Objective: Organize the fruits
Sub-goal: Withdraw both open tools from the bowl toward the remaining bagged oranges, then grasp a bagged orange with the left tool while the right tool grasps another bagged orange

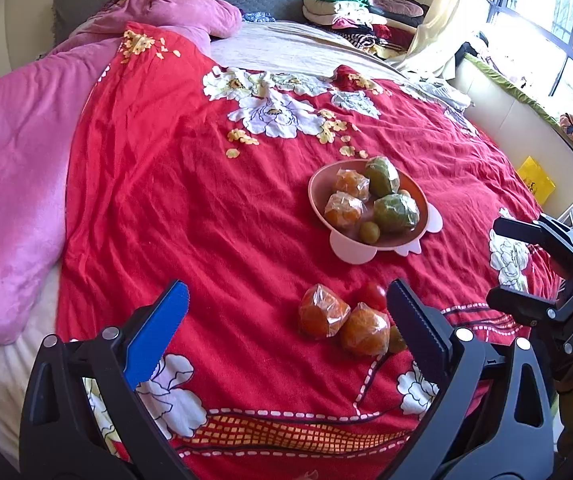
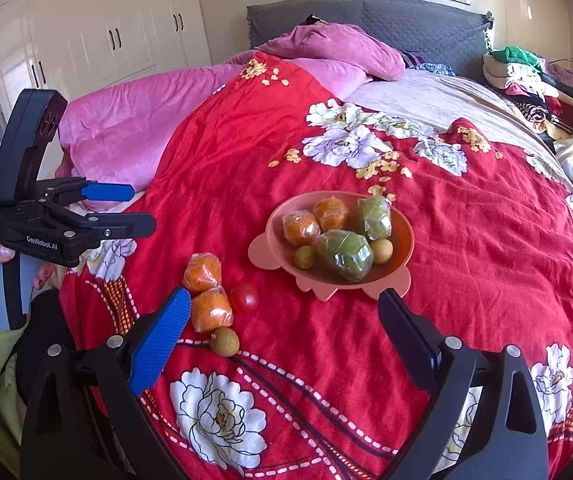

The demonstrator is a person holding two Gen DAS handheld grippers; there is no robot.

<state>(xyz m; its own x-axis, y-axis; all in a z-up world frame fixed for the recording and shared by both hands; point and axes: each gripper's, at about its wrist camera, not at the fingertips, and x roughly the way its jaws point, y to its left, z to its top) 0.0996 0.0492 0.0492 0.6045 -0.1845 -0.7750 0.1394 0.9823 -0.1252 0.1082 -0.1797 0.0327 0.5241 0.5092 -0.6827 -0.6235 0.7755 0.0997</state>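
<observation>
left wrist view: the left gripper (image 1: 286,300) hangs low in the frame, jaws wide apart and empty. two wrapped oranges (image 1: 322,311) and a tomato (image 1: 373,295) lie on the red quilt (image 1: 206,208) by its right finger. the bowl (image 1: 366,246), right of centre, holds wrapped fruit.

right wrist view: the right gripper (image 2: 284,308) is spread wide, empty, just below the bowl (image 2: 402,236). a longan (image 2: 225,342) lies at lower left, below the oranges.

A pink bowl (image 2: 400,236) holds 6 fruits; 2 wrapped oranges (image 2: 210,308), a tomato (image 2: 244,298) and a longan (image 2: 225,342) lie beside it.
</observation>
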